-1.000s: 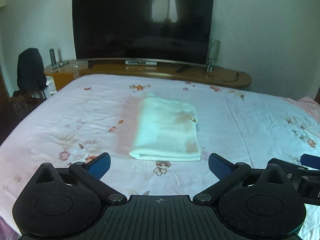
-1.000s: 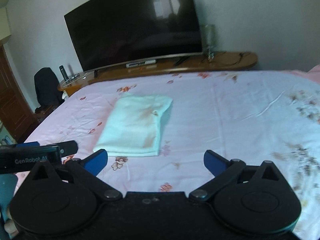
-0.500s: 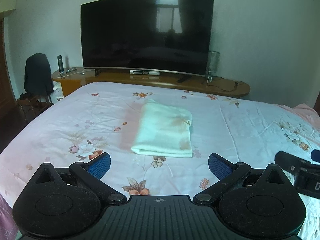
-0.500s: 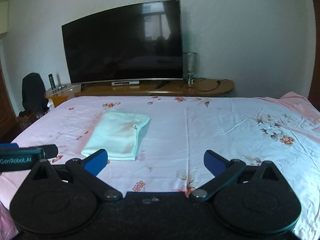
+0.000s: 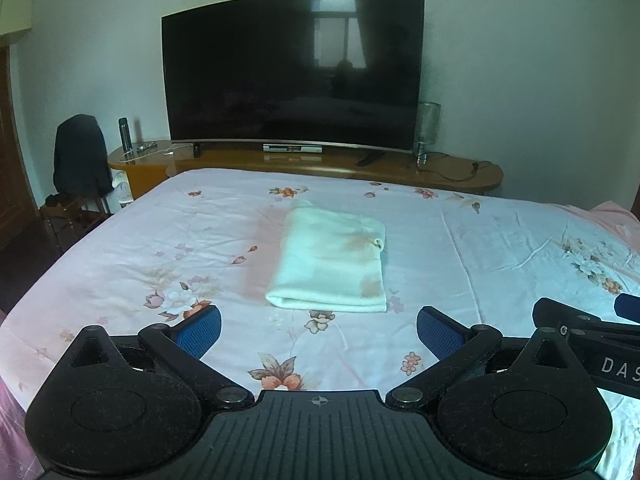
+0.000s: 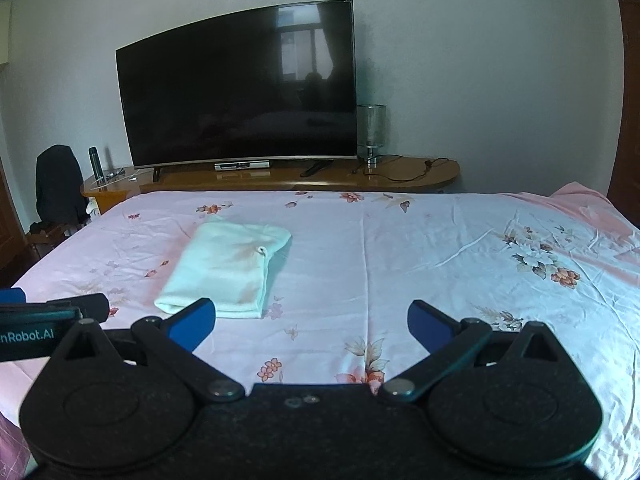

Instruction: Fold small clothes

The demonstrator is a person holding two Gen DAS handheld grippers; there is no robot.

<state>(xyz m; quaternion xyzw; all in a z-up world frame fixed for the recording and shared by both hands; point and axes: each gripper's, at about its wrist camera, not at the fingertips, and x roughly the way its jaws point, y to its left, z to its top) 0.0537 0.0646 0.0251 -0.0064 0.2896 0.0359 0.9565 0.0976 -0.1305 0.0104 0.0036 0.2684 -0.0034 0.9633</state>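
Observation:
A small white garment [image 5: 330,264] lies folded into a neat rectangle on the pink floral bedsheet [image 5: 500,240]. It also shows in the right wrist view [image 6: 226,270], left of centre. My left gripper [image 5: 319,330] is open and empty, held back from the garment's near edge. My right gripper [image 6: 312,326] is open and empty, to the right of the garment and apart from it. The left gripper's body shows at the left edge of the right wrist view [image 6: 48,326].
A large dark TV [image 5: 292,76] stands on a low wooden bench [image 5: 320,162] beyond the bed. A glass lamp [image 5: 427,130] and cables sit at the bench's right end. A chair with a dark coat [image 5: 80,160] stands at the left of the bed.
Both grippers have drawn back and risen from the folded garment, which now looks smaller and farther off. The garment has not moved. Both stay open.

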